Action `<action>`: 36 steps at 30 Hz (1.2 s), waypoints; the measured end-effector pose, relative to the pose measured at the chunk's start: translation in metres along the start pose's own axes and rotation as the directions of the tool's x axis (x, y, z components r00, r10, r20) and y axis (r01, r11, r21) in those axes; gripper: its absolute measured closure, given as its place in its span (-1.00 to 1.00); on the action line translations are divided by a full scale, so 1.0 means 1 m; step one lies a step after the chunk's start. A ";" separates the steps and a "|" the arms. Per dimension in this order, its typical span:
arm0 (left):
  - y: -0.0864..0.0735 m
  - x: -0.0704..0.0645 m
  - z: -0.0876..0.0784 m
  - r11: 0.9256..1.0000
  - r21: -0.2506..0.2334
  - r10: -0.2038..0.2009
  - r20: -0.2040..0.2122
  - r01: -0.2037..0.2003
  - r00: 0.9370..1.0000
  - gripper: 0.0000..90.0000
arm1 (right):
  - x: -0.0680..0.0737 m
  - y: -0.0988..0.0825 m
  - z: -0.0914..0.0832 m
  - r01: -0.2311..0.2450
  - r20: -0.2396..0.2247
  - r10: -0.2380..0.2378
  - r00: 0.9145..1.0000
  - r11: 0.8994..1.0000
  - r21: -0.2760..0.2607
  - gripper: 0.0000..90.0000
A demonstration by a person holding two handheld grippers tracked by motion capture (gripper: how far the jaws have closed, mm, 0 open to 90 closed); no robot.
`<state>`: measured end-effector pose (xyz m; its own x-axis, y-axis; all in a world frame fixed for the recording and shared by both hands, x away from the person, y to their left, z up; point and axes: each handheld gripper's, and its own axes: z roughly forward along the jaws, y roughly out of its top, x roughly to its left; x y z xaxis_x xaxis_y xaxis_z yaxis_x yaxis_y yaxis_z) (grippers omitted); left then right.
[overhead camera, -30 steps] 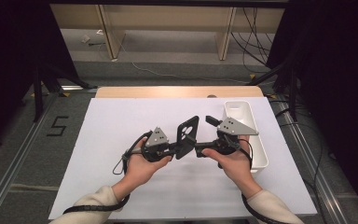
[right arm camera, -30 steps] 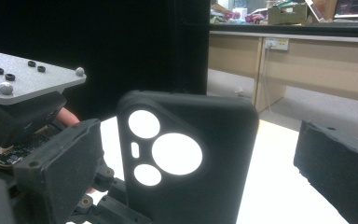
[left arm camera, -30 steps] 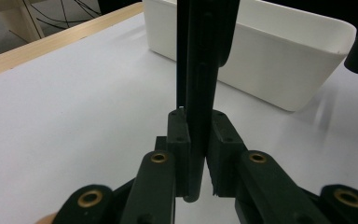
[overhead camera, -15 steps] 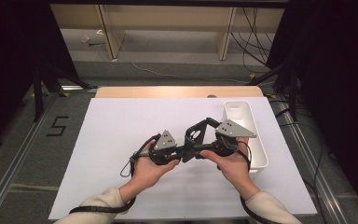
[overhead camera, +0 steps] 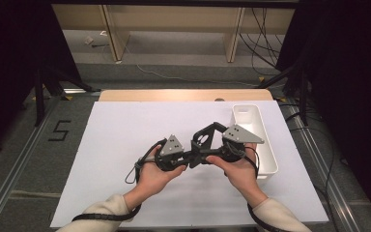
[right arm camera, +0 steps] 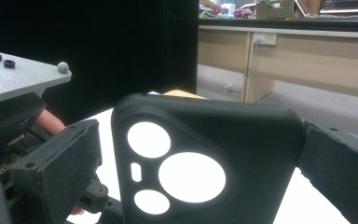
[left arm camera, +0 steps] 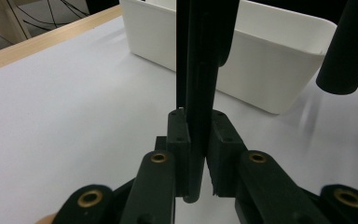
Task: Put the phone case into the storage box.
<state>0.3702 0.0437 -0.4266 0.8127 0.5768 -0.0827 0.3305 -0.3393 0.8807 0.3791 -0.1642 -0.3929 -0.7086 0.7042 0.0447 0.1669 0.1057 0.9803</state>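
the left tongs [left arm camera: 196, 154] pinch the thin edge of a black phone case [right arm camera: 205, 163], its top cut off there; the right tongs [right arm camera: 200, 172] clamp its sides. both hands hold level above the table [overhead camera: 125, 135], a white bin [overhead camera: 263, 145] just beyond the right tongs.

Both forearms enter from the bottom of the high view, sleeves light, and converge toward the middle. Left hand [overhead camera: 155, 170] cradles the left claw [overhead camera: 186, 155] from below, palm up, pointing it to the right. In the left gripper view its jaws stand nearly together, pads pressed on a thin black edge. Right hand [overhead camera: 236, 166] holds the right claw [overhead camera: 206, 140], pointing left; its jaws bracket a wide black piece, one on each flank.
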 end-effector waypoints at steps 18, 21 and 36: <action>-0.001 0.001 0.000 1.000 0.000 -0.003 0.000 0.003 1.000 0.78 | 0.002 0.000 0.002 0.040 0.016 -0.040 0.999 0.999 0.004 -0.96; -0.001 0.001 0.000 1.000 0.001 -0.003 0.002 0.003 1.000 0.78 | 0.002 -0.001 0.002 0.037 0.022 -0.037 0.999 0.999 0.003 -0.88; -0.001 0.001 0.001 1.000 -0.001 -0.001 0.000 0.001 1.000 0.78 | 0.002 -0.002 0.001 0.020 0.039 -0.020 0.999 1.000 -0.003 -0.71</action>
<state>0.3714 0.0443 -0.4279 0.8120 0.5776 -0.0837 0.3310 -0.3376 0.8812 0.3786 -0.1624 -0.3947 -0.6845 0.7288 0.0180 0.1508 0.1174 0.9816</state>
